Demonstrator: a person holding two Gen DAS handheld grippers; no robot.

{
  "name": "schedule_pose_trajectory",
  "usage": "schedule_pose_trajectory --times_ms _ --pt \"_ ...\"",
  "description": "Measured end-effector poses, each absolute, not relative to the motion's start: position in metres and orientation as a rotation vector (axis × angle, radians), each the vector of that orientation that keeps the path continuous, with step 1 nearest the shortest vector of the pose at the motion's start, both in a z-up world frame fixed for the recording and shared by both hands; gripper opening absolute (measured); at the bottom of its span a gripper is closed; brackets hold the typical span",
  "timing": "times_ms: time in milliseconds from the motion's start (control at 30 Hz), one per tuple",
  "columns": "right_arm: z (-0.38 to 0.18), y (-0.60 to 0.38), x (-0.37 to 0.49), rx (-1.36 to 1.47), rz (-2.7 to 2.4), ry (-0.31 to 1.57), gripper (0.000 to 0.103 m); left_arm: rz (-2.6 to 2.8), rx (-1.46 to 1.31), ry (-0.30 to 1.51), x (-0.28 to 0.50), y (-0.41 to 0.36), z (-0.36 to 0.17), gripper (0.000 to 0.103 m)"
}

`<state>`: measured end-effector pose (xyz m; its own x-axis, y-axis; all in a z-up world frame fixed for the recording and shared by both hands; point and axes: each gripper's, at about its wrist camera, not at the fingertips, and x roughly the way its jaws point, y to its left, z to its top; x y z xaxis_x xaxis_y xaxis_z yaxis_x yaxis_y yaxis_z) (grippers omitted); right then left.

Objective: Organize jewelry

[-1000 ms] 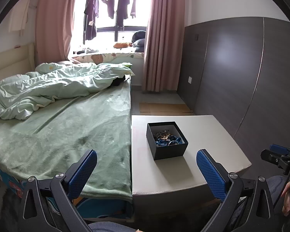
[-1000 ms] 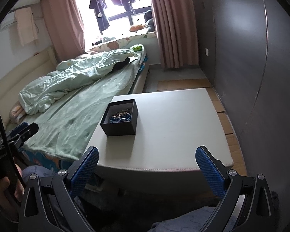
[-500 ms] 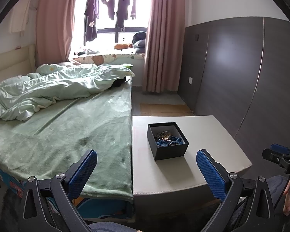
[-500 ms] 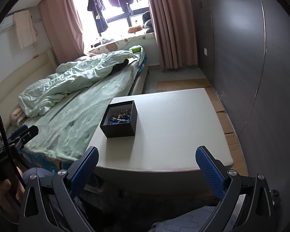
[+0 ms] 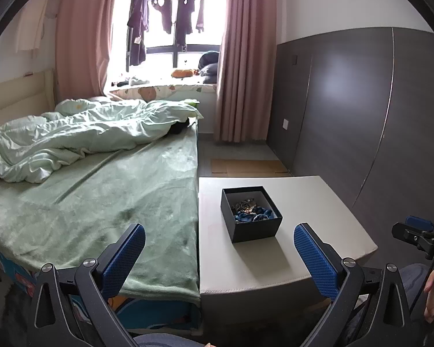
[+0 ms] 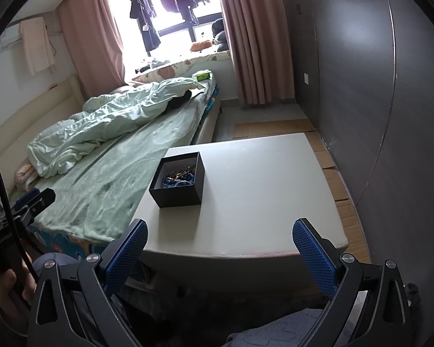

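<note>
A small black open box (image 5: 251,214) stands on a low white table (image 5: 318,211); it also shows in the right wrist view (image 6: 178,180). Inside lies a tangle of jewelry (image 5: 251,209), gold and blue beads, also seen from the right (image 6: 180,177). My left gripper (image 5: 217,253) is open and empty, held short of the table's near edge. My right gripper (image 6: 218,250) is open and empty, also short of the near edge, with the box ahead to its left. Each gripper shows at the rim of the other's view.
A bed with a green blanket (image 5: 101,202) and crumpled duvet (image 5: 81,138) runs along the table's left side. A dark panelled wall (image 5: 361,110) stands right of the table. Cardboard sheets (image 6: 338,179) lie on the floor by the wall. Pink curtains frame the far window.
Both views have shifted only slightly; the box sits a little lower in the left view. Both grippers stay open and empty.
</note>
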<state>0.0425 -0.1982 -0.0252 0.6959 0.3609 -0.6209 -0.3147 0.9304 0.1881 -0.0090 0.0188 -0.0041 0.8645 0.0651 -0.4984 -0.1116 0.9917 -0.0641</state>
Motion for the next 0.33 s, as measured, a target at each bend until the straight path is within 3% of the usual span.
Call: schedule_pose_trajectory --times_ms 333 --pt "-0.025 -0.197 0.0426 0.07 0.374 0.708 0.1 0.099 -0.089 0.522 -0.002 0.0193 -0.0075 0.103"
